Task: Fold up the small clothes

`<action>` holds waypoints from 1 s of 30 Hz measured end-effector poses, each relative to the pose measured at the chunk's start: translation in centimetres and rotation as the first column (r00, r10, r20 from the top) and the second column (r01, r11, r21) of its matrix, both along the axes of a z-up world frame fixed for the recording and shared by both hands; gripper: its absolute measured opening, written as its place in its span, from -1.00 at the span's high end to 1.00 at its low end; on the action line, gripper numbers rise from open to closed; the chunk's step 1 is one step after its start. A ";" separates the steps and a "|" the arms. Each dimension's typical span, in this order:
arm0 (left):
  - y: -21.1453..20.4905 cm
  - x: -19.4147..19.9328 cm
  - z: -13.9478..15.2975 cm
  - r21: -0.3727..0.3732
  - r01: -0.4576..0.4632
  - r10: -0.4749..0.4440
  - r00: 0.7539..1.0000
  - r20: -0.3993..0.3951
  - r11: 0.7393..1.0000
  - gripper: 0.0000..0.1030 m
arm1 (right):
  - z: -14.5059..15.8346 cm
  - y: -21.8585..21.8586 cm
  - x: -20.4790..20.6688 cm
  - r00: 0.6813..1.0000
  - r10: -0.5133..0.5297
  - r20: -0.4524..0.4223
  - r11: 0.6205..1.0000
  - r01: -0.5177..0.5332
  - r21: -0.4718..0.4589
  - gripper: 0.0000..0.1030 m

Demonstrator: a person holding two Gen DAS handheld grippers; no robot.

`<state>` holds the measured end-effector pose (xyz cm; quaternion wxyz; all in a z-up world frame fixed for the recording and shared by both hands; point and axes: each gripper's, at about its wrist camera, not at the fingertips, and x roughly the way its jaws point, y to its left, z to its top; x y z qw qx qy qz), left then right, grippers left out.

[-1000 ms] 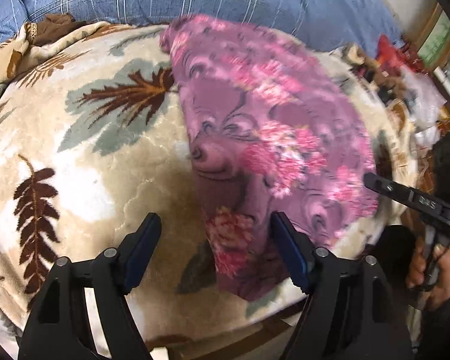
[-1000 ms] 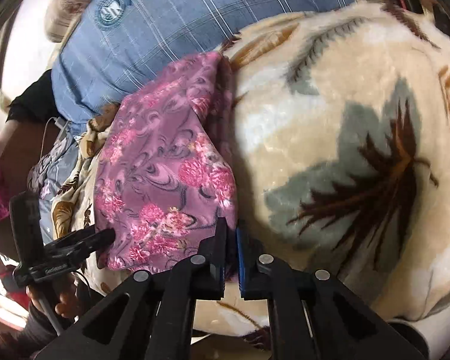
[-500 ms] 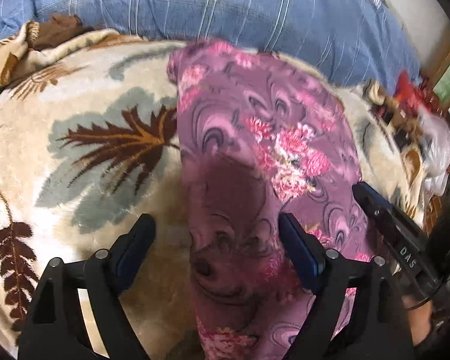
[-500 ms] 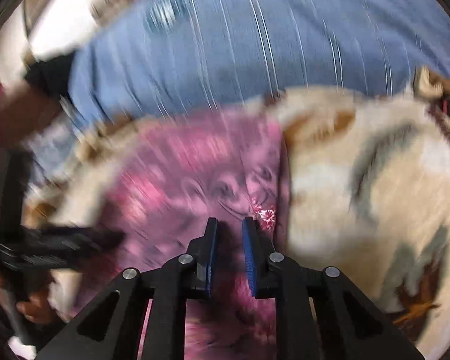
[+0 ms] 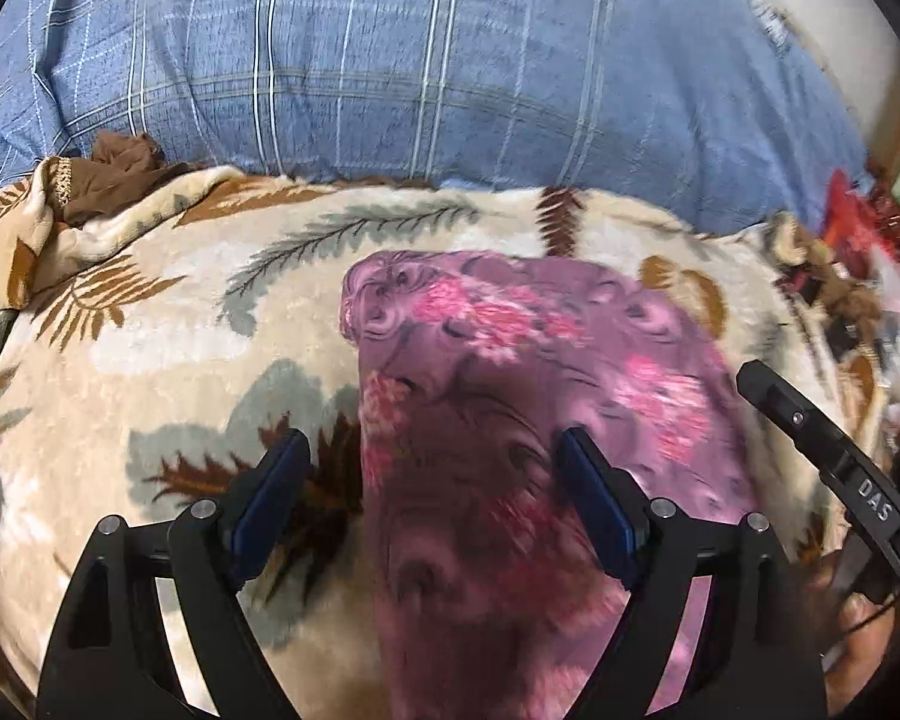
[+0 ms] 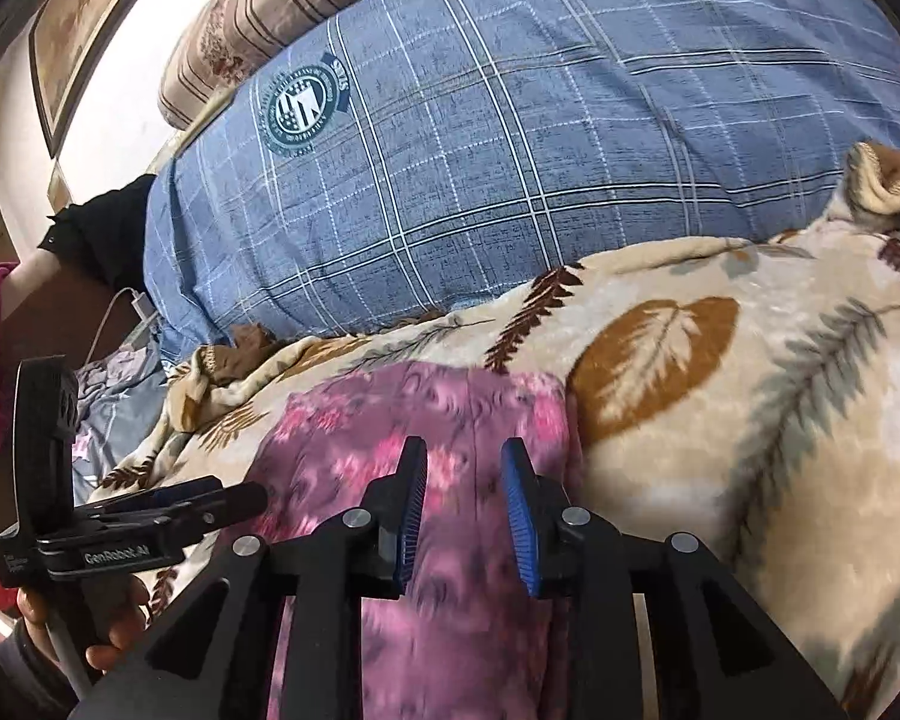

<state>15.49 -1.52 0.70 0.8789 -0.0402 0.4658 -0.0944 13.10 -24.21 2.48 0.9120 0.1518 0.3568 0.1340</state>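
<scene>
Two sets of tongs stand over the purple floral garment (image 5: 510,396), and both now gape with nothing between their pads. The right tongs (image 6: 463,507) were pinched shut on the cloth's near edge a second ago — since then they have carried it toward the far side and let go, the blue pads parted over the fabric. The left tongs (image 5: 432,498) are spread wide as before, straddling the garment's left edge, with the left pad over the blanket and the right pad over the cloth.

The garment looks shorter than it did, its far end lying nearer the middle of the leaf-patterned blanket (image 5: 168,348) on the bed. That suggests a fold has just been laid — though motion blur hides the crease itself. Next would likely be another fold or a smoothing pass.

Beyond the blanket's far edge lies the blue plaid pillow (image 6: 510,138), with a brown bit of clothing (image 5: 114,171) bunched at the far left.
</scene>
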 end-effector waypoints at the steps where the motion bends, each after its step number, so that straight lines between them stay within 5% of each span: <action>1: -0.1 0.6 -0.8 0.013 -0.005 0.005 1.000 -0.018 1.000 -0.67 | -1.1 0.2 0.8 0.999 0.003 -0.043 1.000 -0.004 -0.013 0.43; 3: 0.0 1.0 -2.1 -0.007 -0.011 0.011 0.998 -0.057 1.000 -0.68 | -3.7 0.6 2.1 0.988 0.013 -0.151 0.998 -0.022 -0.053 0.42; 4: 0.1 1.0 -2.5 -0.028 -0.020 0.018 0.998 -0.064 0.999 -0.69 | -4.0 0.5 1.7 0.994 0.010 -0.106 0.999 -0.014 -0.039 0.41; 21: 1.2 1.4 -2.6 -0.073 -0.019 0.014 0.998 -0.068 0.997 -0.90 | -3.4 0.0 1.8 0.991 0.015 -0.132 1.000 -0.017 -0.010 0.36; 26: 2.4 0.7 0.5 -0.178 0.022 -0.026 0.999 -0.019 0.984 -0.79 | -2.0 -2.8 2.4 0.989 -0.047 -0.138 0.988 0.067 0.142 0.09; 28: 2.1 1.3 1.4 -0.168 0.016 -0.017 1.000 -0.005 0.986 -0.79 | -2.6 -3.5 3.6 0.977 -0.097 -0.188 0.982 0.124 0.139 -0.10; 30: 1.6 2.3 1.5 -0.148 0.015 -0.017 1.000 -0.015 0.989 -0.79 | -4.0 -3.2 5.2 0.958 -0.073 -0.276 0.984 0.114 0.135 0.02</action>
